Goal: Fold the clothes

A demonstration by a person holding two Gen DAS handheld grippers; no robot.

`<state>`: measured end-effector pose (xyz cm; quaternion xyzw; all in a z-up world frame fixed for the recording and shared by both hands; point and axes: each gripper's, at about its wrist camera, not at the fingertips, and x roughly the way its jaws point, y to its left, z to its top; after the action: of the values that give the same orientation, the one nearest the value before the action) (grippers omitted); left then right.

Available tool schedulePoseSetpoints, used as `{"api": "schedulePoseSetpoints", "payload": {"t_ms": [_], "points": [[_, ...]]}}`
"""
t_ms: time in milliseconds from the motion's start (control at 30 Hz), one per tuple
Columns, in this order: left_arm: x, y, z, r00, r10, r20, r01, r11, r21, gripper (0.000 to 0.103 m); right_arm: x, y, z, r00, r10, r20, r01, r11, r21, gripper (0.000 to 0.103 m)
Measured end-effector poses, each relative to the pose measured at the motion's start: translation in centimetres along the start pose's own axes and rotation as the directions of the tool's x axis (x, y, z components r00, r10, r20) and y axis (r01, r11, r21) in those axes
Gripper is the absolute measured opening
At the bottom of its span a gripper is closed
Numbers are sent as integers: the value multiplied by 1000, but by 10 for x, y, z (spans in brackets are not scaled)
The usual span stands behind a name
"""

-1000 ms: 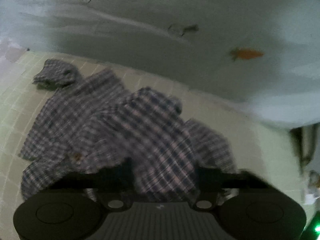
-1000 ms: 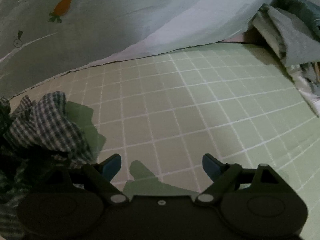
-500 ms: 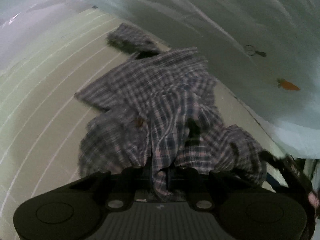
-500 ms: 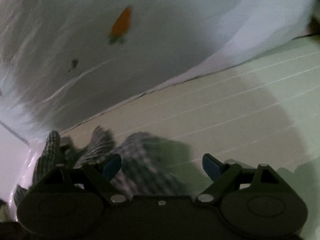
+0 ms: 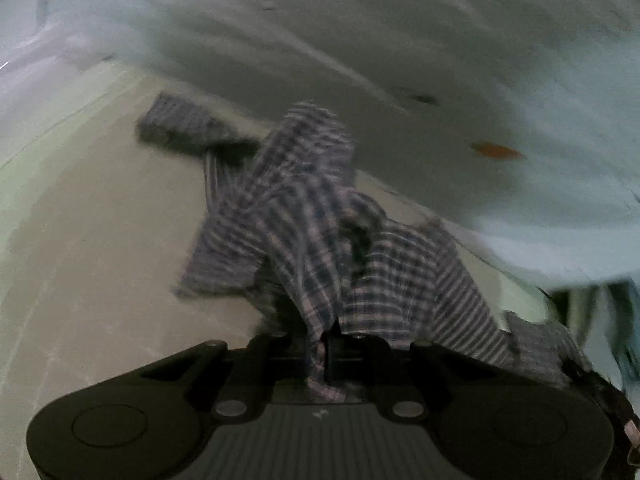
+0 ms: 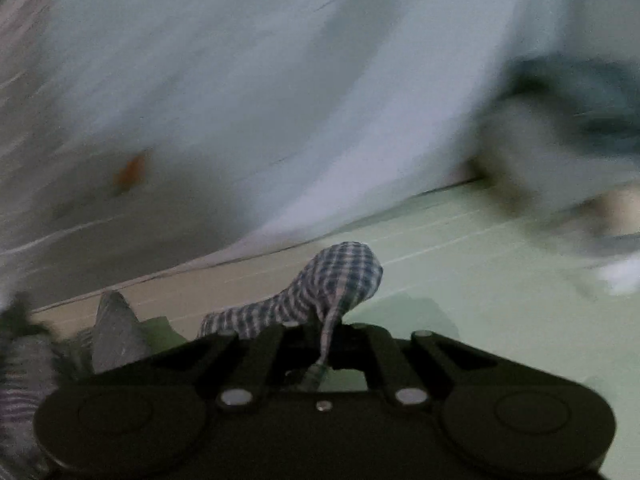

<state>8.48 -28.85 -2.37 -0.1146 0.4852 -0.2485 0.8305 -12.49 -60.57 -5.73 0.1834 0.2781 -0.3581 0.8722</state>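
Left wrist view: the left tongs are pressed together on a fold of the plaid shirt, cloth bunched between the jaws and a short tail hanging back toward the camera. The rest of the shirt rises ahead of the tongs and trails away forward-left, one sleeve or hem end lying flat on the green checked sheet far ahead. Likely pinched at an edge so the garment can be lifted and shaken out before it is laid flat. Tongs point forward and slightly downward over the bed; heavy blur. A pale blanket with a carrot print fills the space beyond.

Right wrist view: the right tongs are also clamped on the shirt, a thin gathered strip running into the jaws and a rounded bulge of cloth just ahead. More plaid lies low to the left. With two grips on one garment, the aim is probably to spread it between them. Tongs held low, nearly level with the sheet. A blurred grey-blue heap of clothes sits far right.
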Motion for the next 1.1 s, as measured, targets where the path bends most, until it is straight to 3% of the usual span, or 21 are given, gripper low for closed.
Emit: {"api": "schedulePoseSetpoints", "payload": {"t_ms": [67, 167, 233, 367, 467, 567, 633, 667, 700, 767, 833, 1000, 1100], "points": [[4, -10, -12, 1000, -10, -27, 11, 999, 44, 7, -20, -33, -6, 993, -118, 12, 118, 993, 16, 4], [9, -5, -29, 997, 22, -73, -17, 998, 66, 7, -27, -63, -34, 982, -158, -107, 165, 985, 57, 12], [9, 10, -35, 995, 62, -82, -58, 997, 54, 8, -33, -73, -55, 974, -156, -167, 170, 983, 73, 34], [0, 55, -33, 984, 169, -52, -171, 984, -43, 8, -43, -68, -79, 973, -138, -185, 157, 983, 94, 58], [-6, 87, -26, 959, 283, -8, -282, 955, -85, 9, -43, -59, -79, 975, -129, -181, 151, 982, 117, 75], [-11, 111, -17, 915, 402, 5, -399, 909, -120, 15, -44, -44, -74, 979, -117, -169, 131, 988, 77, 85], [-19, 119, -13, 897, 443, 12, -437, 888, -141, 18, -43, -38, -73, 982, -108, -158, 116, 992, 42, 96], [-24, 120, -14, 893, 449, 21, -441, 886, -144, 25, -42, -35, -74, 983, -102, -154, 108, 994, 29, 100], [-28, 118, -16, 896, 443, 35, -434, 890, -137, 30, -42, -33, -74, 984, -96, -150, 100, 995, 21, 102], [-34, 107, -20, 901, 429, 56, -422, 901, -103, 60, -40, -29, -77, 984, -86, -153, 88, 996, 5, 103], [-33, 93, -24, 910, 408, 70, -405, 913, -55, 71, -39, -26, -80, 984, -73, -163, 73, 997, -4, 103], [-31, 57, -47, 954, 298, 35, -300, 951, 78, 77, -39, -18, -86, 984, -47, -172, 44, 999, -25, 103], [-25, 37, -59, 971, 239, 8, -238, 961, 144, 80, -39, -15, -88, 984, -43, -174, 36, 998, -43, 103]]}}
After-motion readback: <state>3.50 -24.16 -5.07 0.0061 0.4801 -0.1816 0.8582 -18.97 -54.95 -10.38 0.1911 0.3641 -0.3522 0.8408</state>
